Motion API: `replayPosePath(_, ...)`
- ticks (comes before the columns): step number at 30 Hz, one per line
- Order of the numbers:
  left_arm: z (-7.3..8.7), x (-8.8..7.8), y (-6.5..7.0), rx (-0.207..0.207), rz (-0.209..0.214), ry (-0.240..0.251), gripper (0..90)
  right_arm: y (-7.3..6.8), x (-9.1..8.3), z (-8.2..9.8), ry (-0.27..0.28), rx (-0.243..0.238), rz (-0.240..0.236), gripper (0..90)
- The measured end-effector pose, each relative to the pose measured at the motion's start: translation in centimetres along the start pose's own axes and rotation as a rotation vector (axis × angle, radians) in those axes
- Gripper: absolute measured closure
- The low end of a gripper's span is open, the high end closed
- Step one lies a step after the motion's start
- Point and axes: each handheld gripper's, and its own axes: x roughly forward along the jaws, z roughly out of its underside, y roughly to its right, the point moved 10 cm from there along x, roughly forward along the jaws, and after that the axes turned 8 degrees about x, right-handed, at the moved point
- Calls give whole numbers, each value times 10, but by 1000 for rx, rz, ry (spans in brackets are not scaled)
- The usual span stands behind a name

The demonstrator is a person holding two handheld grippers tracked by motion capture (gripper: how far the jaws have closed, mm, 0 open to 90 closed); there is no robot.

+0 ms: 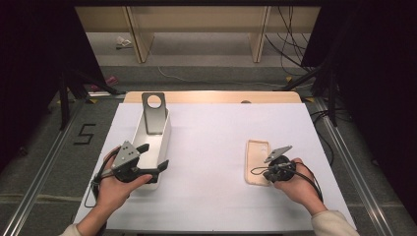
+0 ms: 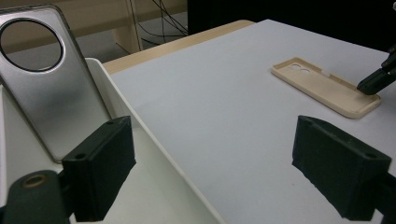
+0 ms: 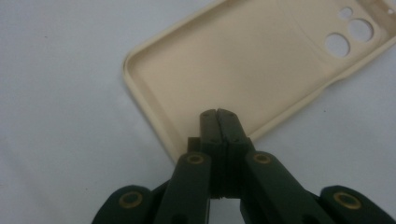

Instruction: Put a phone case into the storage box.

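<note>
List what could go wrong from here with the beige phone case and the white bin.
1. The right tongs are shut over the near end of the beige phone case, inside its rim; they may only push it across the white sheet instead of gripping it.
2. The left tongs stand open astride the white bin's wall; closing or pulling could tip the bin and topple the silver case leaning inside.

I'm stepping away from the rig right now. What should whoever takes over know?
Left gripper: open, fingers straddling the near wall of the white bin.
Right gripper: shut, tips over the near end of the beige phone case; whether they pinch its rim is unclear.
A grey phone case leans upright in the bin's far end.
Done: grey case binned.
Left: probably moving the beige case, lying open side up on the white table cover, into the bin.
</note>
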Motion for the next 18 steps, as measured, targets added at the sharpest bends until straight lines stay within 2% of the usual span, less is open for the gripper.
replayPosePath(18, 1, 1, 1, 6, 2, -7, 128, 10, -1, 4, -8, 11, 33, 900)
